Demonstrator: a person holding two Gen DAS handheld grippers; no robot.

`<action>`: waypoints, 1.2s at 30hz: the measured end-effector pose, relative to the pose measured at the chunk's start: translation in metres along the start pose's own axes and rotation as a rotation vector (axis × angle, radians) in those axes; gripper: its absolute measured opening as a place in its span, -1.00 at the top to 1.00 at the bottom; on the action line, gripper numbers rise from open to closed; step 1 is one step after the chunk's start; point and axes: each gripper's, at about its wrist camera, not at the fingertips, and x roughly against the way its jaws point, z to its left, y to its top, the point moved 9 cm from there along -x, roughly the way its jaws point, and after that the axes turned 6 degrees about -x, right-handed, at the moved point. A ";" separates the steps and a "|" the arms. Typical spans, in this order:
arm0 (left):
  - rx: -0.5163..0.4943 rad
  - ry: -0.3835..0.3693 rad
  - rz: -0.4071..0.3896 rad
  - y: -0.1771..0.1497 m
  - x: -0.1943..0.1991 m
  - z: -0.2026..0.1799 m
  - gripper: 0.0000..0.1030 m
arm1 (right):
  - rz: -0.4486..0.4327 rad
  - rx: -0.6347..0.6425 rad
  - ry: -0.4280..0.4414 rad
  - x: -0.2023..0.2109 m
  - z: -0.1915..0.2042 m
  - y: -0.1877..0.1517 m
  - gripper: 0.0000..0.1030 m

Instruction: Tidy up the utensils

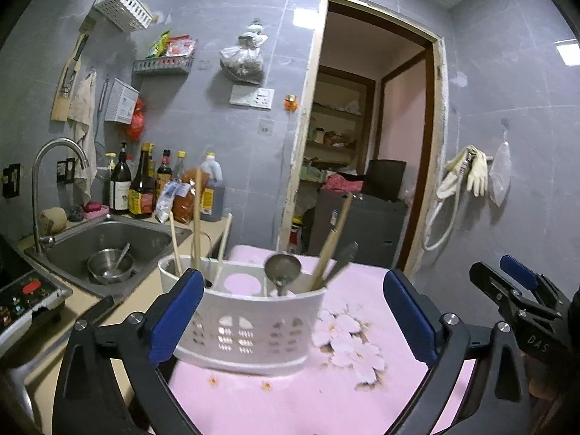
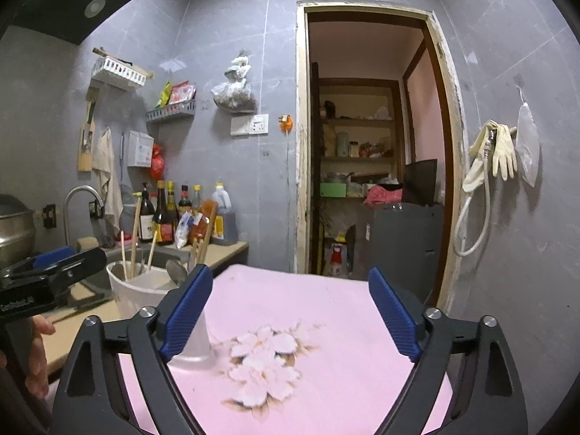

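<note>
A: How many utensils stand in the white utensil holder (image 1: 250, 330)?

B: From the left wrist view, three wooden chopsticks (image 1: 196, 217) in the left compartment. Further right, one metal ladle (image 1: 282, 268) with its bowl upward, one wooden-handled tool (image 1: 331, 244), and one dark utensil (image 1: 346, 253) too blurred to name. Six pieces in all, as far as I can count.

A: And the holder itself?

B: One, perforated along the front, standing on the pink tabletop (image 1: 290, 398), near its left edge. A white flower print (image 2: 264, 359) covers the cloth just to its right.

A: The claws?

B: Two. The left claw (image 1: 293, 322) has its blue pads spread wide; the holder sits between them, and I cannot tell if the left pad touches its wall. The right claw (image 2: 290, 319) is also spread wide, over the flower print, clamped on nothing; the holder's corner shows behind its left pad. A hand (image 2: 36, 355) grips the left tool's handle.

A: The room?

B: A grey-tiled kitchen. One steel sink (image 1: 108, 243) to the left holds one metal bowl (image 1: 110, 264) with a spoon in it, under one curved tap (image 1: 54, 177). Roughly seven bottles (image 1: 145, 185) line the counter behind. One open doorway (image 2: 373, 137) shows shelves beyond, and rubber gloves (image 2: 502, 152) hang to its right.
</note>
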 end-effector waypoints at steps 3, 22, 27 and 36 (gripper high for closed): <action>-0.004 -0.004 0.013 -0.011 0.005 -0.007 -0.91 | 0.018 -0.009 -0.007 0.009 -0.006 -0.007 -0.93; -0.066 0.060 0.057 -0.069 0.044 -0.022 -0.91 | 0.044 -0.029 -0.092 0.062 -0.026 -0.052 -1.00; -0.063 0.040 0.064 -0.081 0.047 -0.028 -0.91 | 0.055 -0.042 -0.110 0.071 -0.031 -0.063 -1.00; -0.038 0.054 0.070 -0.090 0.050 -0.025 -0.91 | 0.042 -0.039 -0.139 0.078 -0.037 -0.066 -1.00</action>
